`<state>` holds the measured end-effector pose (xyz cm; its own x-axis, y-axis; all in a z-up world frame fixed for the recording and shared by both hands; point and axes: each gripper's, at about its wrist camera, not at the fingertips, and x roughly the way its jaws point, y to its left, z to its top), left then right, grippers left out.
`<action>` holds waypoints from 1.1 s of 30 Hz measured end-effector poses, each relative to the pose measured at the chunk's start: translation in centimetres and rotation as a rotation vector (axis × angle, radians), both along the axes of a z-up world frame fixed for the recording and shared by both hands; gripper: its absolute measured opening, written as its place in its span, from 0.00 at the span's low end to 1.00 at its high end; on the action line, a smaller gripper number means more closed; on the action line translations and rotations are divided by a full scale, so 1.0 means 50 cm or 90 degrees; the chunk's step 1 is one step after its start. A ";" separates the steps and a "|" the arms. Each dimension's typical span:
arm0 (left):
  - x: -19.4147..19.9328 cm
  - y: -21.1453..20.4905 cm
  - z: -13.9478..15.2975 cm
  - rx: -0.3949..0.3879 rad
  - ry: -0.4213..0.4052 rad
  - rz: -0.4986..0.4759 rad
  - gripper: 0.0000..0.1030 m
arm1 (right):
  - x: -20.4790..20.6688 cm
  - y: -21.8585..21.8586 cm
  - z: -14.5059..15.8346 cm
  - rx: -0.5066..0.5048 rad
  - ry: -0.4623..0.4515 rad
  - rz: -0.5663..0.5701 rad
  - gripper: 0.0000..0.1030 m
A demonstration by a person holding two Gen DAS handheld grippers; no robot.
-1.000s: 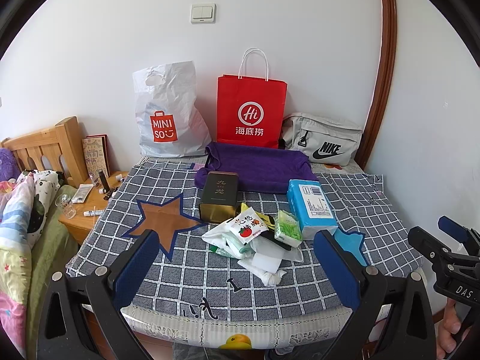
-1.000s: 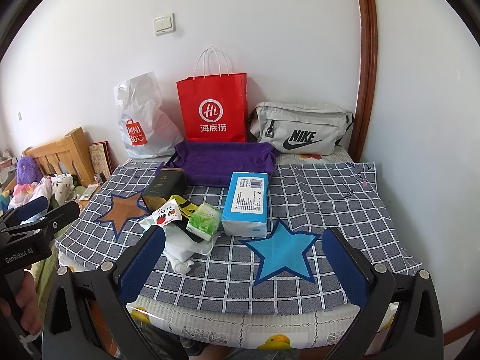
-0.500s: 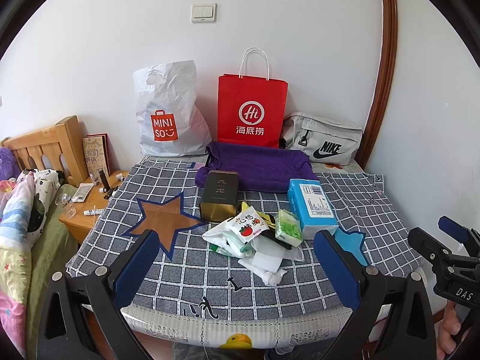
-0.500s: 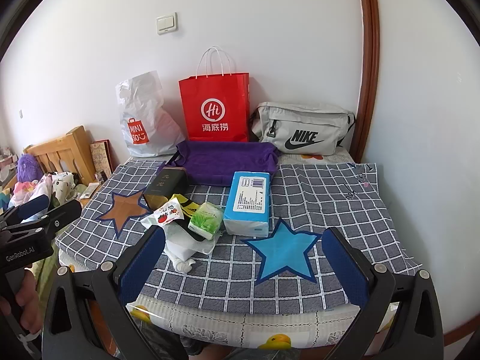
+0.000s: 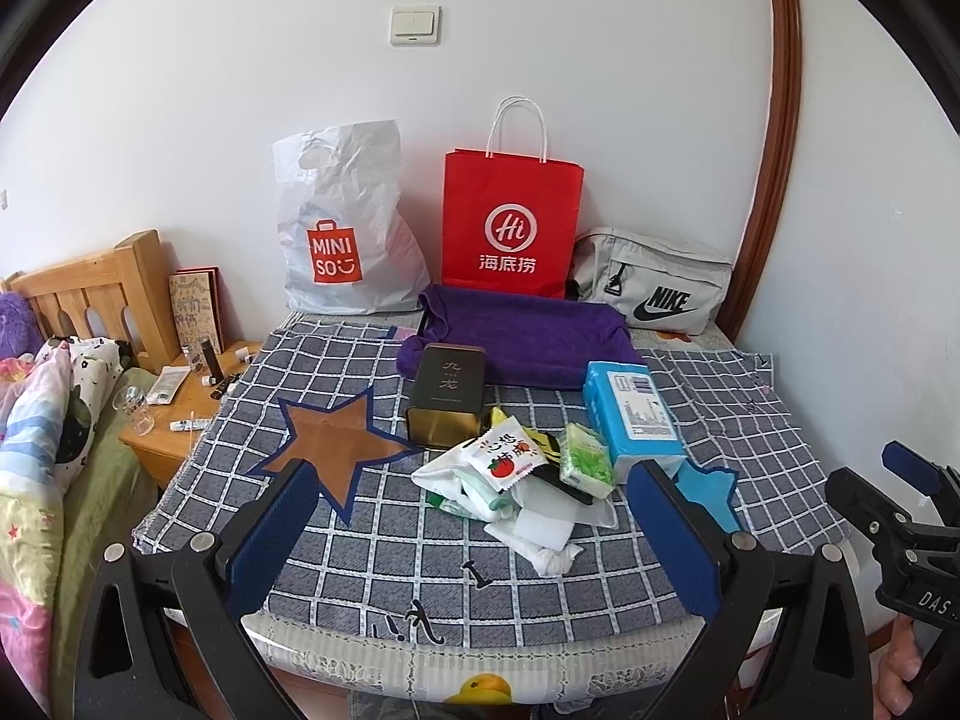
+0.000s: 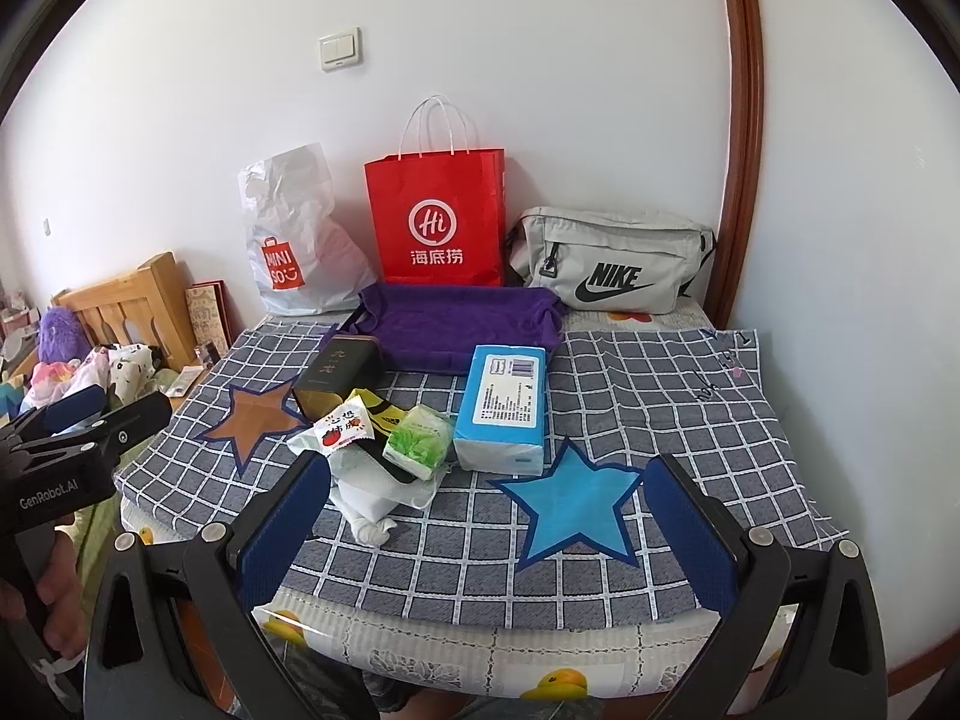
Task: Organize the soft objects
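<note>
On the checked cloth (image 5: 360, 576) (image 6: 660, 396) lies a heap: a white snack packet (image 5: 501, 459) (image 6: 343, 429), a green tissue pack (image 5: 585, 459) (image 6: 417, 441), white socks (image 5: 543, 540) (image 6: 369, 507), a blue tissue pack (image 5: 633, 417) (image 6: 504, 402) and a dark tin (image 5: 447, 396) (image 6: 339, 375). A folded purple towel (image 5: 522, 336) (image 6: 462, 321) lies behind them. My left gripper (image 5: 474, 510) is open at the table's near edge, nothing between its pads. My right gripper (image 6: 486, 510) is open too, short of the blue star.
Against the wall stand a white Miniso bag (image 5: 342, 228) (image 6: 294, 240), a red paper bag (image 5: 510, 228) (image 6: 438, 222) and a grey Nike pouch (image 5: 651, 285) (image 6: 612, 261). A wooden nightstand (image 5: 162, 426) with small items and a bed (image 5: 42, 420) lie to the left.
Both views have shifted only slightly; the objects on the cloth have not moved, and both grippers stay open.
</note>
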<state>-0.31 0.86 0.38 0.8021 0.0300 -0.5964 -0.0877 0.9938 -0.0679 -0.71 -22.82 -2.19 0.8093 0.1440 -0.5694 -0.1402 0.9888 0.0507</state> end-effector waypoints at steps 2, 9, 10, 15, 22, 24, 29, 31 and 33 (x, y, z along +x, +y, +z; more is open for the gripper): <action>0.011 0.007 -0.013 0.000 0.009 0.009 1.00 | 0.008 0.001 -0.009 0.003 0.007 0.005 1.00; 0.065 0.036 -0.078 -0.026 0.059 0.018 0.93 | 0.055 0.009 -0.060 0.014 0.044 0.015 1.00; 0.072 0.041 -0.090 -0.030 0.067 0.019 0.93 | 0.060 0.011 -0.067 0.014 0.047 0.017 1.00; 0.104 0.059 -0.142 -0.044 0.095 0.027 0.88 | 0.112 0.026 -0.113 0.002 0.068 0.022 1.00; 0.143 0.083 -0.208 -0.055 0.126 0.038 0.80 | 0.186 0.059 -0.170 0.019 0.101 0.049 0.96; 0.155 0.090 -0.228 -0.057 0.134 0.036 0.80 | 0.205 0.069 -0.186 0.028 0.111 0.057 0.95; 0.183 0.102 -0.268 -0.065 0.158 0.034 0.80 | 0.255 0.088 -0.222 0.064 0.141 0.070 0.89; 0.191 0.102 -0.279 -0.066 0.163 0.030 0.80 | 0.278 0.092 -0.238 0.087 0.158 0.065 0.89; 0.198 0.103 -0.289 -0.065 0.168 0.021 0.80 | 0.300 0.098 -0.254 0.110 0.179 0.062 0.89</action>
<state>9.57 5.99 -14.05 0.6187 -0.0170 -0.7855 -0.1478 0.9794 -0.1376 14.30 -17.93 -14.91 0.6025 0.3264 -0.7284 -0.1905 0.9450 0.2659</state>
